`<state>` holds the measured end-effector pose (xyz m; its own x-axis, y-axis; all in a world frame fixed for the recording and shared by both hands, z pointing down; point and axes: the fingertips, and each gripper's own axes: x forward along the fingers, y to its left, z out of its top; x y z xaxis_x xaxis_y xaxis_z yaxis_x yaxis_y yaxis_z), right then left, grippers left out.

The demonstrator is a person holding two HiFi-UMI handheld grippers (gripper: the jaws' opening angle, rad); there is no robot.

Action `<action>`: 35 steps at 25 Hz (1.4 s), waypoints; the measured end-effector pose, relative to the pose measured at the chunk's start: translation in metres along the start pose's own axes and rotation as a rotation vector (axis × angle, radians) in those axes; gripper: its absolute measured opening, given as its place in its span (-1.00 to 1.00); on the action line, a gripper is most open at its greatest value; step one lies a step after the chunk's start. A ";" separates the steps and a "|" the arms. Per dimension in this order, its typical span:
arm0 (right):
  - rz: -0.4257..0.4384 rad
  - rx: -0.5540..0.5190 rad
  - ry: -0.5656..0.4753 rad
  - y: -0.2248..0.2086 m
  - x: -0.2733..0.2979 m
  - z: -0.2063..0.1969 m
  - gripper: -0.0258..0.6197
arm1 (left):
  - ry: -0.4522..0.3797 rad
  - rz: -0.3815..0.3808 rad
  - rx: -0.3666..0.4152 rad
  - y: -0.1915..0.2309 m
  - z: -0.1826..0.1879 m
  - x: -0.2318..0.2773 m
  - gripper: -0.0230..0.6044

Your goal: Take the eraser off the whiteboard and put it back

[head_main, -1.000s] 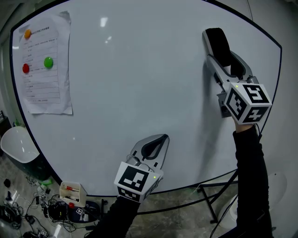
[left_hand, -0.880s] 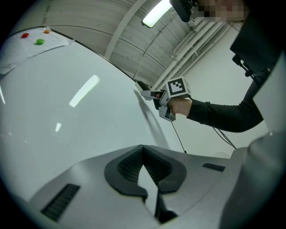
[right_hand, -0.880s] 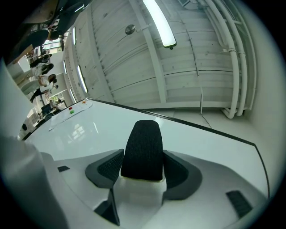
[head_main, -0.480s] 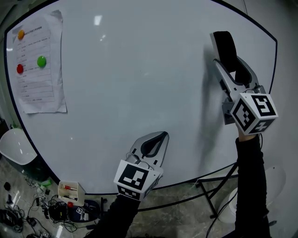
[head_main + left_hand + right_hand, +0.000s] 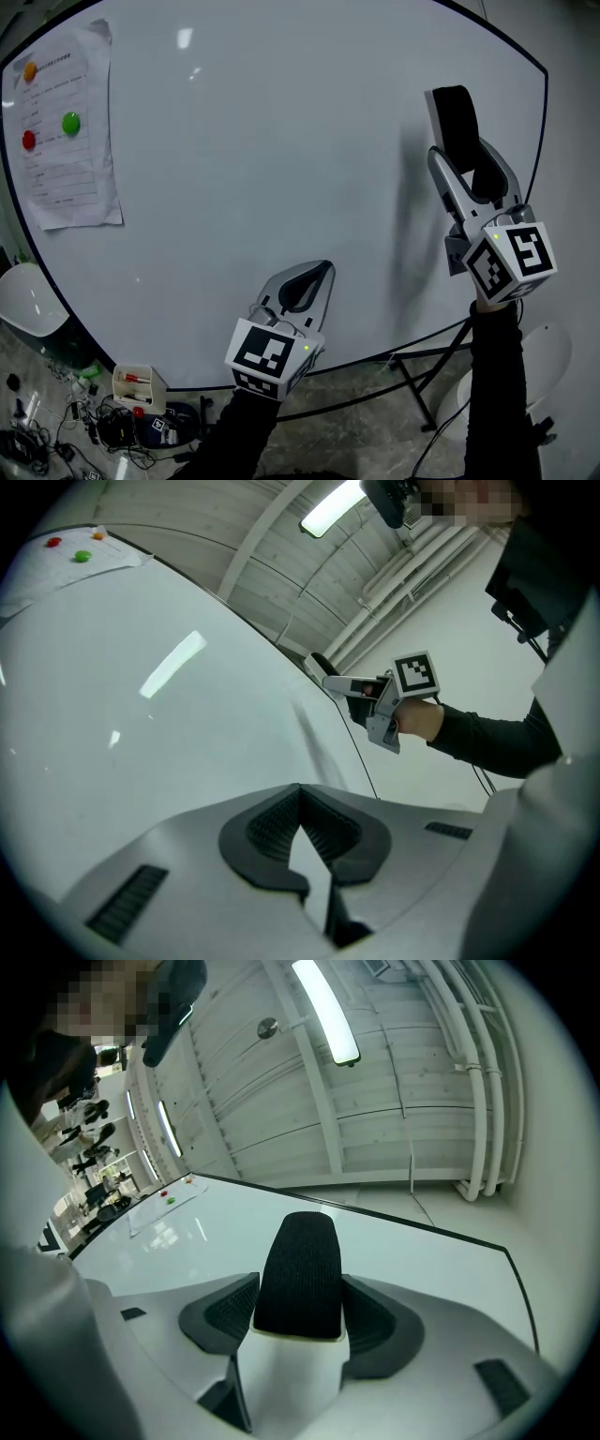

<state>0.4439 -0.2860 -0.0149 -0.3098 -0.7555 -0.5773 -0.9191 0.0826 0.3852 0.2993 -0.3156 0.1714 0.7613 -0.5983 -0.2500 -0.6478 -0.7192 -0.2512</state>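
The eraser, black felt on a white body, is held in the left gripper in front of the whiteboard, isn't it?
Wrong gripper: the right gripper view shows the eraser clamped between the jaws of the right gripper. The left gripper has its jaws together with nothing between them. The rest stands: black felt, white body, in front of the whiteboard.

this looks like a lab or workshop space in an industrial building. a large white whiteboard with a thin dark frame stands on a black metal stand. a printed paper sheet is pinned at its far left by a round orange magnet, a green magnet and a red magnet. on the grey concrete floor at near left lies a tangle of black cables and small gear. overhead run a long fluorescent tube light, white pipes and ribbed white ceiling panels.
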 end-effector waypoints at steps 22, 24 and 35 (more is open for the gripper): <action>-0.010 0.037 0.015 0.005 -0.014 -0.010 -0.05 | 0.029 -0.027 0.038 -0.014 -0.004 0.004 -0.91; -0.010 0.040 0.020 0.005 -0.013 -0.012 -0.05 | 0.027 -0.031 0.034 -0.014 -0.004 0.005 -0.91; -0.011 0.067 0.017 0.003 -0.012 -0.018 -0.05 | -0.008 0.001 0.020 -0.008 0.001 0.003 -0.91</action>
<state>0.4497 -0.2885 0.0062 -0.2959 -0.7676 -0.5686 -0.9368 0.1169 0.3297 0.3067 -0.3117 0.1721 0.7607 -0.5959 -0.2573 -0.6487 -0.7115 -0.2700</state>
